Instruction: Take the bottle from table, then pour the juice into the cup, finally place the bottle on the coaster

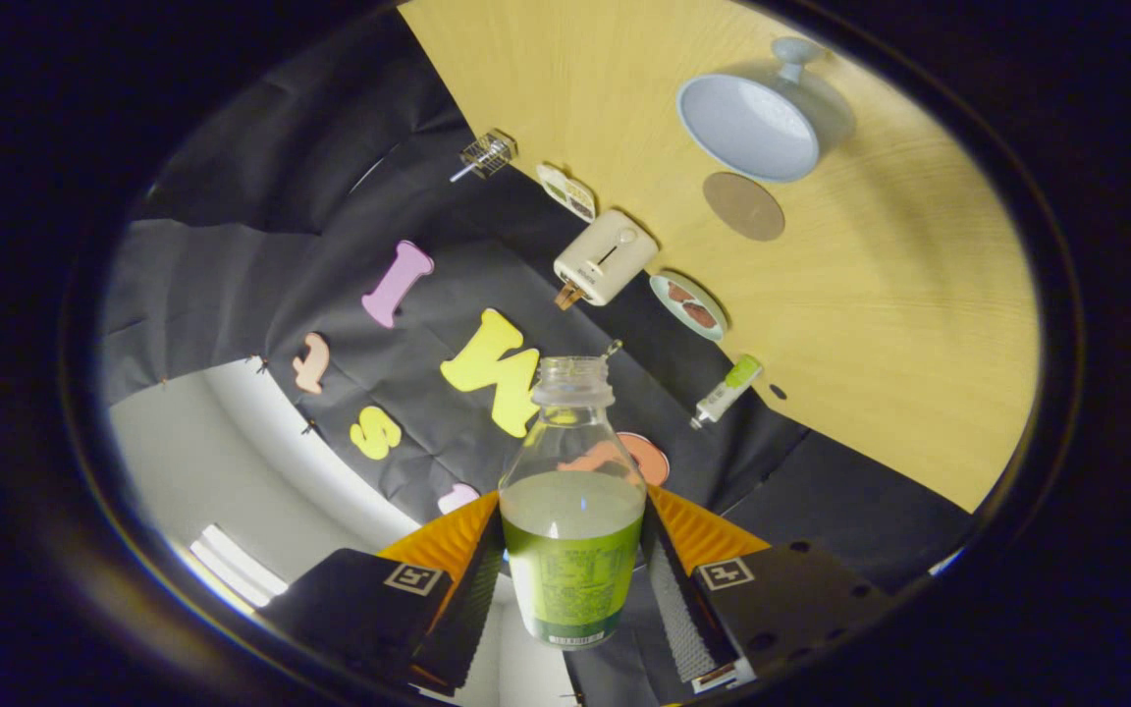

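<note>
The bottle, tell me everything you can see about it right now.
The bottle is clear, glass or plastic by its look, with a threaded neck and no cap on it. A green label wraps its lower body, and cloudy pale-green juice fills it to about the shoulder. The gripper has its jaws closed on the labelled body, one on each side. It is held off the table, which slants across the view, with the cup and coaster well beyond its mouth.

The pale wooden table (pixel 880 324) carries a light blue cup (pixel 757 123) with a round brown coaster (pixel 743 206) just beside it — and, along its far edge, a cream toaster (pixel 605 257), a small plate (pixel 688 305) and a green-capped tube (pixel 726 391).
</note>
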The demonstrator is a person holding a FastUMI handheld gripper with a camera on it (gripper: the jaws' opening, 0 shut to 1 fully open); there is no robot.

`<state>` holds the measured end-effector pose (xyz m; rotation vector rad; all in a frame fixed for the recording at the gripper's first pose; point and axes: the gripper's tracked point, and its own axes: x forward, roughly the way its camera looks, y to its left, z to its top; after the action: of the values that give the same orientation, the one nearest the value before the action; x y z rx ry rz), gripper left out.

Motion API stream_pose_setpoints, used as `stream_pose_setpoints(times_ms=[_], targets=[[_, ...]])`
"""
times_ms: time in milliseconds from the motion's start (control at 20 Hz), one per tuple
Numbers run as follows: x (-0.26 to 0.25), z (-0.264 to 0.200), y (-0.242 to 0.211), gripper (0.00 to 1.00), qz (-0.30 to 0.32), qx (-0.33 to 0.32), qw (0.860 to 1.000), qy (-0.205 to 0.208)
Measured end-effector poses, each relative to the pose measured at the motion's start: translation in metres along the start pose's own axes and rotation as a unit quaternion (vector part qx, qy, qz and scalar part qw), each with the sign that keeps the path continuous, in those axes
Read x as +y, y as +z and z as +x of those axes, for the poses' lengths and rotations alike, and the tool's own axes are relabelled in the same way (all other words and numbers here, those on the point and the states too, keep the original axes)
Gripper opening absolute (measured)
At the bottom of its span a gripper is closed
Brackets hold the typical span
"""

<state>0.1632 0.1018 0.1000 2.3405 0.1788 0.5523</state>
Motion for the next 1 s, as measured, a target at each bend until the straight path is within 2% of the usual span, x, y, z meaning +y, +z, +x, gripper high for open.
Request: stream_pose_setpoints(times_ms=[350, 450, 550, 650, 750, 900, 1000], targets=[[-0.004, -0.003, 0.002, 0.79, -0.022, -0.011, 1.0, -0.003], [-0.004, -0.002, -0.003, 0.79, -0.06, -0.008, 0.998, -0.007], [-0.012, 0.002, -0.001, 0.79, -0.139, -0.013, 0.99, -0.031], [-0.025, 0.005, 0.003, 0.79, -0.231, -0.018, 0.97, -0.069], [-0.036, 0.009, 0.01, 0.79, -0.312, -0.019, 0.944, -0.104], [-0.054, 0.018, 0.029, 0.79, -0.414, -0.016, 0.896, -0.159], [-0.061, 0.029, 0.041, 0.79, -0.476, -0.011, 0.862, -0.174]])
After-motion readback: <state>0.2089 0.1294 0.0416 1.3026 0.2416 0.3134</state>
